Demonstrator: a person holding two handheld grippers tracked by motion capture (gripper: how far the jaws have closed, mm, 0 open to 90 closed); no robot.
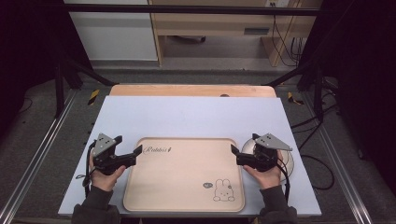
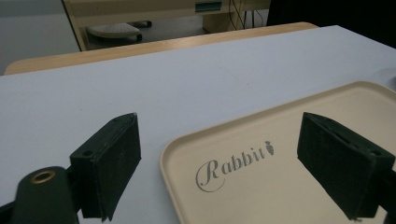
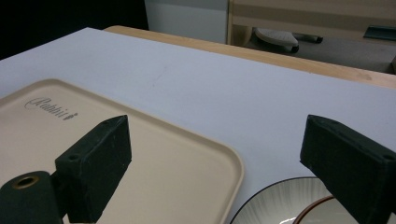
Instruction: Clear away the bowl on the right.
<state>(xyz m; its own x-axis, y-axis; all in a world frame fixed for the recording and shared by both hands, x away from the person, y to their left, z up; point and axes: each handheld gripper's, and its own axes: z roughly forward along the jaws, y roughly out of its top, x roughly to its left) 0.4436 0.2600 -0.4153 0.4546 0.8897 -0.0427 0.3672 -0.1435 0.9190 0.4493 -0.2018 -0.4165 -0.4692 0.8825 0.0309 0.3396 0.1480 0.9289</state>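
Both tools were open and held nothing: the left tool (image 1: pixel 138 150) hovered at the left edge of the beige rectangular plastic tray with the rabbit drawing (image 1: pixel 184 205), and the right tool (image 1: pixel 233 150) hovered at its right edge, above the white round ceramic plate with fine ribs and a dark rim (image 3: pixel 275 203). The tray lay empty in the near middle of the pale blue counter (image 1: pixel 187 116), and the plate sat just beside its right edge. I judged that the work was at its start, with the plate to be taken first. The next move called for lowering the right tool onto the rim of the plate. Nothing else stood in the way.
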